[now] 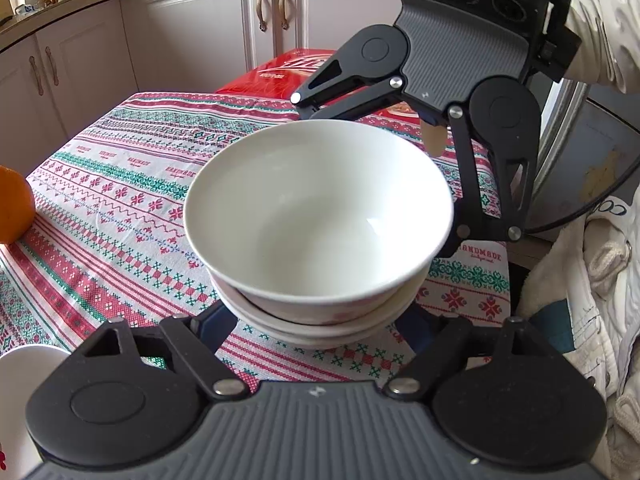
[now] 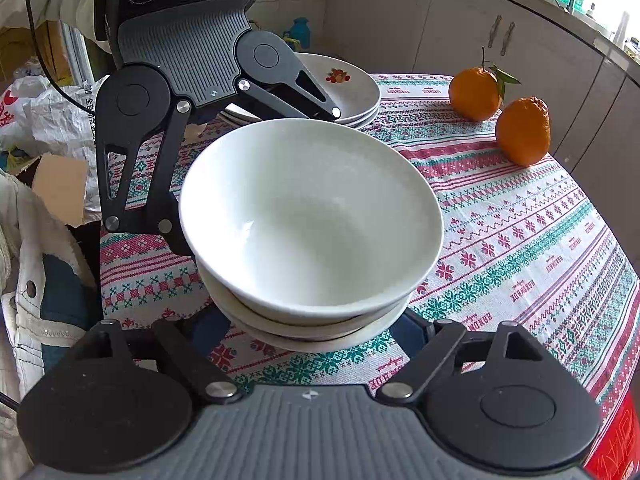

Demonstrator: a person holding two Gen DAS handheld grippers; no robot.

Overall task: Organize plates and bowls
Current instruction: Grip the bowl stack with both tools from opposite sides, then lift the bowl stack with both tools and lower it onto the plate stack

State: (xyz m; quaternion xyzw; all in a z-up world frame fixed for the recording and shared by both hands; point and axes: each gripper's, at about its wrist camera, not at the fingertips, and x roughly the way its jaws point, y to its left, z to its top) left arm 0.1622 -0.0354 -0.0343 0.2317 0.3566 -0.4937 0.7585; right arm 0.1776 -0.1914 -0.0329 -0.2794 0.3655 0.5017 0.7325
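In the left wrist view, a white bowl (image 1: 318,216) sat nested in a stack of bowls (image 1: 320,328) on the patterned tablecloth (image 1: 120,208). The left gripper (image 1: 316,322) reached in from below, its fingers spread to either side of the stack's base; the fingertips were hidden beneath the bowls, so contact could not be confirmed. The right gripper (image 1: 376,178) came in from the far side, its fingers straddling the top bowl, tips hidden. A red box (image 1: 280,76) lay behind. In the right wrist view, the right gripper (image 2: 308,320) flanked the same stack (image 2: 316,336), jaws apart, grip not determinable. A pile of plates (image 2: 352,96) stood beyond the bowl (image 2: 310,212), and two oranges (image 2: 500,116) rested well apart to the right.
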